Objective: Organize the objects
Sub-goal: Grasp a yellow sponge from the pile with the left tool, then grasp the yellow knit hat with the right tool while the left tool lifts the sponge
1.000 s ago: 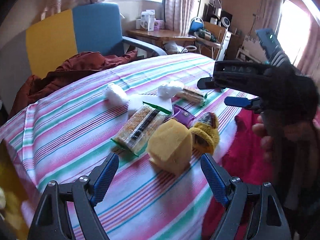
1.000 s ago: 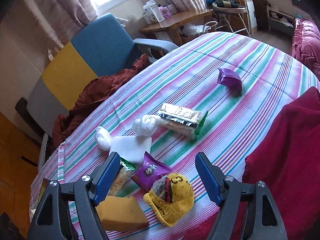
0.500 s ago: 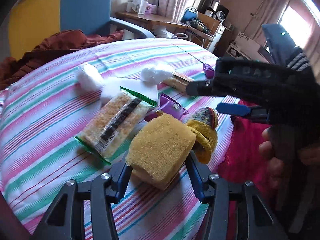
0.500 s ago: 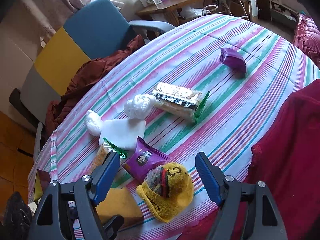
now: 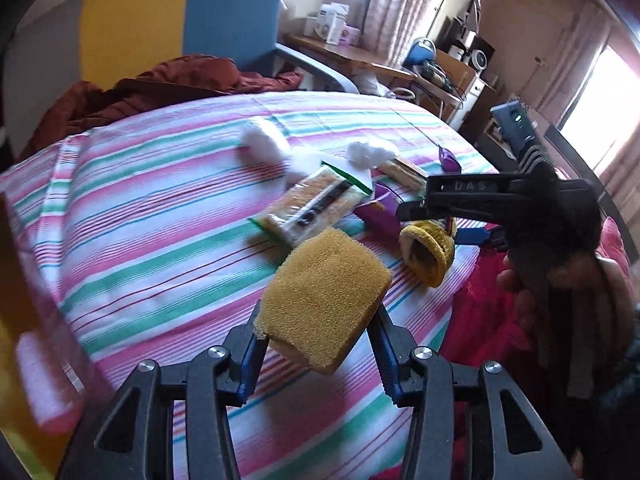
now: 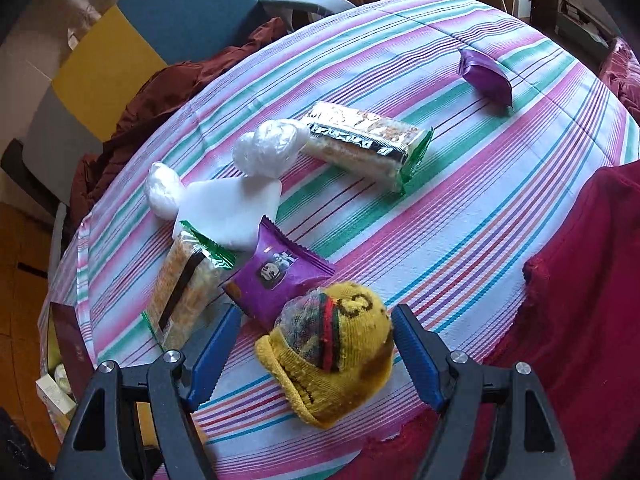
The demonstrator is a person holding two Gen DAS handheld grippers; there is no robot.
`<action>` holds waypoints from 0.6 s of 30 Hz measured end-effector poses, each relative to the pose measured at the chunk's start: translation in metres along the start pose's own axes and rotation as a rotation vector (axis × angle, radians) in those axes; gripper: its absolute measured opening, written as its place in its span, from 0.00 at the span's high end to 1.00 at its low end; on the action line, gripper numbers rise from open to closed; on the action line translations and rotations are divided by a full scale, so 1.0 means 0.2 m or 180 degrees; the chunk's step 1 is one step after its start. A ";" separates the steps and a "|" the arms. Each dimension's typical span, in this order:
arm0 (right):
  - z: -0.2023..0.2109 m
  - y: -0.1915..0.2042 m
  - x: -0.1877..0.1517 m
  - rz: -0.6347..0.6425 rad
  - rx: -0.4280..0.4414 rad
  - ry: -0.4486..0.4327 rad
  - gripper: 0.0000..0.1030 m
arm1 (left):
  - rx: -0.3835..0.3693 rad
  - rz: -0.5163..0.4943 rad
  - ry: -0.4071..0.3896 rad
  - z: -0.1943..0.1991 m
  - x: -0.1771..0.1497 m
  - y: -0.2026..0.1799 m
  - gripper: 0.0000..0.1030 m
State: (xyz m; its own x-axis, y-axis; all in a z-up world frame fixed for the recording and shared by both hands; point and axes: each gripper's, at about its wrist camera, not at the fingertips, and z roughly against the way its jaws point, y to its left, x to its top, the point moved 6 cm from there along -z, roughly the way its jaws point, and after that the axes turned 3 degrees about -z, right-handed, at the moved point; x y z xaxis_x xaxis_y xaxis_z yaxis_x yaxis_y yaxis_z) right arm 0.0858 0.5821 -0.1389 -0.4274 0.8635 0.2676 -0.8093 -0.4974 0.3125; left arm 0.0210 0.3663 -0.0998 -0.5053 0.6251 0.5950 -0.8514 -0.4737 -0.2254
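closing on the sponge (image 5: 326, 300), the left claw (image 5: 318, 344) grips it; the right claw (image 6: 306, 354) hangs wide astride the yellow hat (image 6: 332, 356), which it likely pinches next.

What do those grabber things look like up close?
Each gripper is a black plastic clamp with triangle-shaped holes, silver rivets and ridged blue pads on its fingers. The right gripper has raised letters "DAS" on its side and a dark box with a green light.

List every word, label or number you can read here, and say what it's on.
"DAS": raised letters on the right gripper, seen from the left wrist.
Purple snack pack: cartoon face and print, too blurred to read.
Cracker pack: dark label, unreadable.
Yellow knit hat: brown pattern, no legible text.
Boxes on the far desk: too small.
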 end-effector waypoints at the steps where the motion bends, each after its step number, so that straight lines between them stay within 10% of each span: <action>1: -0.01 0.00 0.00 0.0012 -0.0016 0.0015 0.24 | 0.0010 0.0015 -0.0019 0.03 -0.01 0.01 0.53; 18: -0.02 0.15 -0.17 0.0601 -0.0207 0.0259 0.48 | 0.0186 0.0299 -0.0417 0.40 -0.12 0.22 0.52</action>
State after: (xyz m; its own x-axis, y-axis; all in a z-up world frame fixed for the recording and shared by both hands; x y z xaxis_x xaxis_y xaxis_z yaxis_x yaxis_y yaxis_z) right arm 0.0745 0.5374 -0.1429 -0.6030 0.7606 0.2404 -0.7348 -0.6469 0.2036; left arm 0.0070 0.2814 -0.0615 -0.5564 0.4918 0.6697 -0.7897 -0.5638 -0.2419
